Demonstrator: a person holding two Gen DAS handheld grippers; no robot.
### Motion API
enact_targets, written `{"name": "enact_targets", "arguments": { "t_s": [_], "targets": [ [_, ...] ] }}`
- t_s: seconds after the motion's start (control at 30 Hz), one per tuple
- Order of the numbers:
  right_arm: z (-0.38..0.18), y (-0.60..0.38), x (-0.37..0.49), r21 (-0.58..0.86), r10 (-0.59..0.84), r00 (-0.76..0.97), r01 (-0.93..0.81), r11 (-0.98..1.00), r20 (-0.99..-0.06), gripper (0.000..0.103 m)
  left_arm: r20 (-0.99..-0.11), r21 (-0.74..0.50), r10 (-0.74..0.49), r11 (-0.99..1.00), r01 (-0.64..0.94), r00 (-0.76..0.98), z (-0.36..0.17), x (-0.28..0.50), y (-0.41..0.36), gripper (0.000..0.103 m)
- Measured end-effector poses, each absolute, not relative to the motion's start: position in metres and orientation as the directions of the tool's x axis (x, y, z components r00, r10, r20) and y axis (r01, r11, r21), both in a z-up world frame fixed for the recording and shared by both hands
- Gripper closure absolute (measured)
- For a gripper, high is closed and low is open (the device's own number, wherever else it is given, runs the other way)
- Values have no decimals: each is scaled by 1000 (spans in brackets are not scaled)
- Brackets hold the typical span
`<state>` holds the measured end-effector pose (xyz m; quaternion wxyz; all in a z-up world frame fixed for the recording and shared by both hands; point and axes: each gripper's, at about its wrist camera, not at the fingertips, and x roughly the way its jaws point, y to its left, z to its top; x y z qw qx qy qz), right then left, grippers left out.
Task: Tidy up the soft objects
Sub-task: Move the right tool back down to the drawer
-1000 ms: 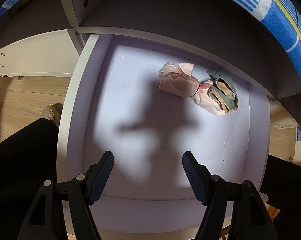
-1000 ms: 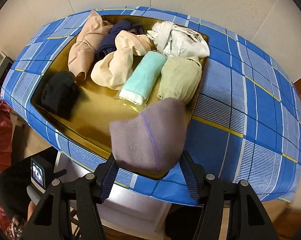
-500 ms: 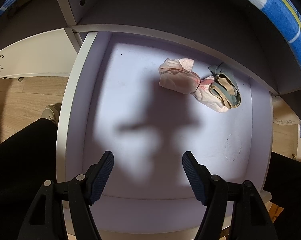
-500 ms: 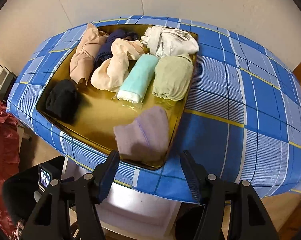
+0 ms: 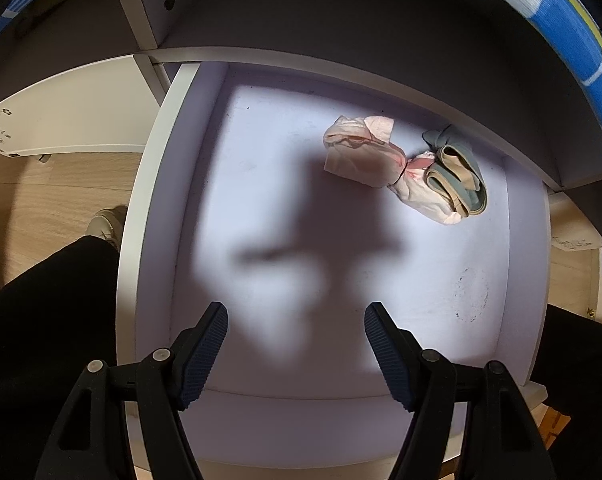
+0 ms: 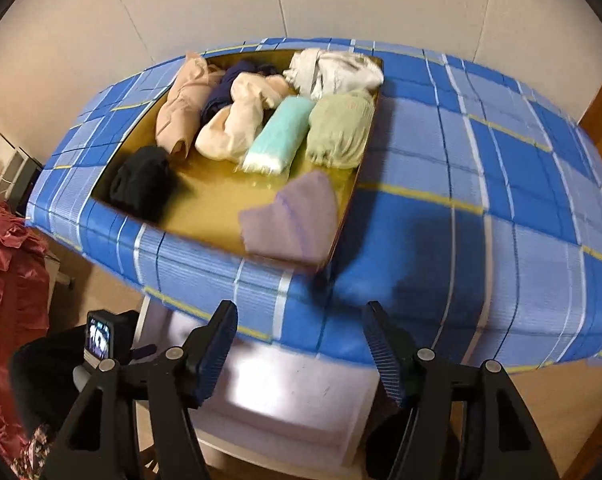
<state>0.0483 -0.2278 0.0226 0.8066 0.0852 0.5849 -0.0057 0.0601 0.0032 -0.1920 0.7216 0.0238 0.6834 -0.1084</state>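
In the right wrist view a gold tray (image 6: 205, 208) on the blue checked table holds several rolled soft items. A purple cloth (image 6: 291, 220) lies at its near right corner, a black bundle (image 6: 141, 184) at the left, a mint roll (image 6: 279, 134) and a green roll (image 6: 341, 128) behind. My right gripper (image 6: 299, 334) is open and empty, below the table edge. In the left wrist view my left gripper (image 5: 297, 330) is open and empty over an open lilac drawer (image 5: 381, 280). In the drawer lie a pink garment (image 5: 365, 156) and a grey-beige garment (image 5: 457, 176) at the back right.
The blue checked tablecloth (image 6: 481, 200) hangs over the table edge above the drawer (image 6: 301, 392). A red fabric heap (image 6: 9, 280) is at the left. White furniture (image 5: 61, 120) and wooden floor lie left of the drawer. The person's dark legs flank the drawer.
My right gripper has let go of the purple cloth, which now lies in the tray, and has pulled back and down. My left gripper has stayed nearly still over the drawer.
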Motion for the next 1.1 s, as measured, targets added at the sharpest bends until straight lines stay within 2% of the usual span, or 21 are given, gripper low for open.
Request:
{"name": "enact_targets", "arguments": {
  "t_s": [0.37, 0.8, 1.1],
  "targets": [
    [-30, -217, 3, 152, 116, 267, 118, 981, -957, 36, -983, -147, -170, 959, 244, 74, -185, 56, -9, 31],
    [-132, -216, -24, 121, 96, 135, 189, 975, -986, 36, -978, -141, -183, 929, 341, 96, -184, 48, -28, 31],
    [-159, -218, -32, 155, 139, 80, 239, 958, -987, 31, -971, -116, -192, 901, 418, 143, -178, 38, -45, 31]
  ]
}}
